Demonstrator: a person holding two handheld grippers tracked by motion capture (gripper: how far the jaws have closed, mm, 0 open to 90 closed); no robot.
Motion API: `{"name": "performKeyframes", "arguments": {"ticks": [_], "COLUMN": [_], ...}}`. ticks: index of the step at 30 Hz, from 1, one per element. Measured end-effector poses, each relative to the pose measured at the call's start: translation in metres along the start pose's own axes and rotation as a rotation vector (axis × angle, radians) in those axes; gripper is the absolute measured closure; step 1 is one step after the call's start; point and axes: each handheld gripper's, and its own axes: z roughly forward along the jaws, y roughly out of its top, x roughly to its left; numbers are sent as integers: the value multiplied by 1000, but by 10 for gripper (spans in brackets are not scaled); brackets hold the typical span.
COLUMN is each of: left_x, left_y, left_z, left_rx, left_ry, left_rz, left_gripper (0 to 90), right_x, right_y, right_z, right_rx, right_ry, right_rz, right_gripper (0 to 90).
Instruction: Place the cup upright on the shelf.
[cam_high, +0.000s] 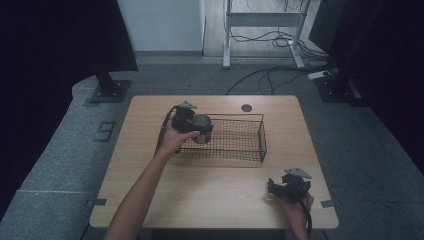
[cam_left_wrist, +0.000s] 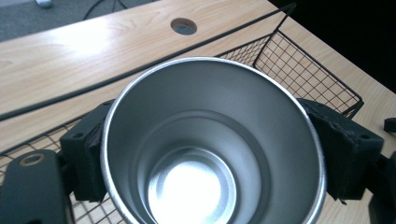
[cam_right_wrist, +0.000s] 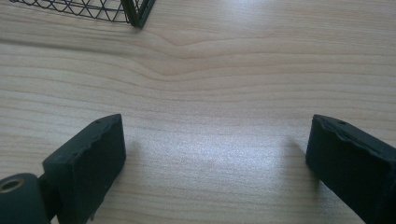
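**Steel cup held over the left end of the wire basket**

The left tongs (cam_high: 196, 129) gripped a steel cup (cam_high: 202, 128) by its sides, one black jaw pressed against each flank of the wall just under the rim. In the left gripper view the cup (cam_left_wrist: 212, 140) faced the camera mouth-first, so that its bright stepped inside and round bottom showed, and the jaws stood to either side of it with no gap between pad and metal. The person's left hand (cam_high: 176, 137) carried those tongs from the near left, the forearm reaching in from the bottom edge of the high view.

The cup sat at the left end of a black wire basket (cam_high: 248, 150), at the level of its top rail; whether it rested on the mesh floor or hung just above it could not be told. In the left gripper view the basket (cam_left_wrist: 303, 70) spread behind and beneath the cup, its rim wire running past on the far side, and a round hole (cam_left_wrist: 183, 26) in the wooden surface (cam_high: 220, 195) lay beyond.

The right tongs (cam_high: 280, 190) were well apart from the basket, near the front right corner of the surface, in the person's right hand (cam_high: 295, 204). They were released: in the right gripper view the two jaws stood wide over bare wood with nothing between them, and a corner of the basket (cam_right_wrist: 135, 11) showed at the top edge.
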Motion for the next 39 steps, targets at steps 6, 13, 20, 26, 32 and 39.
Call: {"name": "performKeyframes", "arguments": {"ticks": [6,13,20,26,32,39], "left_x": [1,4,7,11,16,17], "left_y": [-3,-9,-12,-17,-21,-24], "left_z": [10,20,29,38,43,49], "left_rx": [22,45,66,93,117,139], "left_ry": [11,9,30,37,31,31], "left_rz": [-7,-12,-23,-28,-58,-67], "left_gripper": [144,144,143,143,143,143], "right_x": [0,0,0,0,0,0], "right_y": [0,0,0,0,0,0], "right_z": [0,0,0,0,0,0], "right_rx": [0,0,0,0,0,0], "right_ry": [0,0,0,0,0,0], "right_rz": [0,0,0,0,0,0], "right_gripper": [48,48,48,48,48,49]}}
